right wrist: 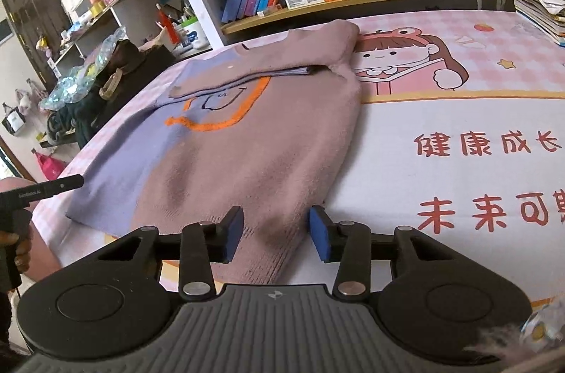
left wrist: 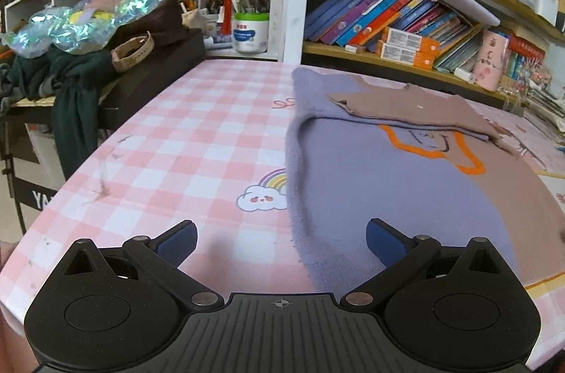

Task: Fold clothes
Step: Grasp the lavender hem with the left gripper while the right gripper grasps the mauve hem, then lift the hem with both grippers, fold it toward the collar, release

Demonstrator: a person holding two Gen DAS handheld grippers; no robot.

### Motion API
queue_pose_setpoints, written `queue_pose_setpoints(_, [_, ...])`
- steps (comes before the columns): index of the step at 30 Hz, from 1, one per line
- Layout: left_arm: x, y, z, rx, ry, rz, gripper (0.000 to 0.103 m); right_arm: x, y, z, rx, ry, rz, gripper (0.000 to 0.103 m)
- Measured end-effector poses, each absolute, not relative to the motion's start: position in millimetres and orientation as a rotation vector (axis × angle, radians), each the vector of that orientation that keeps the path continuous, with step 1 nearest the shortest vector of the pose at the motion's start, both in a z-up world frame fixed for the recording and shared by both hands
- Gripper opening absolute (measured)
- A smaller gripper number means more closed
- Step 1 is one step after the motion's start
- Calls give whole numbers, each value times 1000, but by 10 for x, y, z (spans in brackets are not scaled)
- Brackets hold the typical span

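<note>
Right wrist: fuzzy knit sweater point(right wrist: 247, 140), sleeves folded, flat.

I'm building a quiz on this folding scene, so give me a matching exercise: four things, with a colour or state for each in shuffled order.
Things:
1. sweater
2. left gripper
3. tablecloth
4. tub

Descriptions:
A. pink and white checks
B. white with a green lid, on the shelf
C. open, holding nothing
D. purple and brown, sleeves folded across the chest

Pairs: 1-D, 2-C, 3-A, 4-B
</note>
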State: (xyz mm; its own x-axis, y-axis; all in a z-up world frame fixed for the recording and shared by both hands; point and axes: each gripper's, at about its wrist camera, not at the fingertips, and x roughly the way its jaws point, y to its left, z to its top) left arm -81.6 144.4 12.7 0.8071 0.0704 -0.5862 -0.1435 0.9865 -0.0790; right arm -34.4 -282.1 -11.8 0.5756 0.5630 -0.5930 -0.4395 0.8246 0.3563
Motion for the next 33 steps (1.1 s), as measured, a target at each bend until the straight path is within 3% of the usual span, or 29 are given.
queue_pose_setpoints(4, [-802,1437,124,-123,628,108,101,-338,-2832,-117,177,760,588,36])
queue_pose_setpoints(9, [-802,1461,115,-148,632,108,91,-337,-2857,-108,148,772,593,31])
queue_pose_setpoints(11, [-799,1484,102,-162,632,114,76,-325,-2868,-116,149,773,595,28])
queue_pose_setpoints(13, [-773,1505,66,-182,647,110,43,-310,-2862,-125,156,772,593,24])
queue_pose_setpoints(15, [-756,1501,59,-179,640,107,39,-293,-2853,-133,165,771,591,19])
queue_pose_setpoints(19, [-692,1539,69,-252,636,30,6,-256,-2844,-147,195,766,588,8])
queue_pose_setpoints(24, [-660,1525,245,-354,555,-65,6,-171,-2934,-7,424,689,681,7])
queue_pose_setpoints(28, [-629,1516,239,-350,575,-73,7,-119,-2946,11,451,708,685,7])
queue_pose_setpoints(33, [-697,1537,160,-316,633,-79,16,-135,-3007,-135,444,779,659,13])
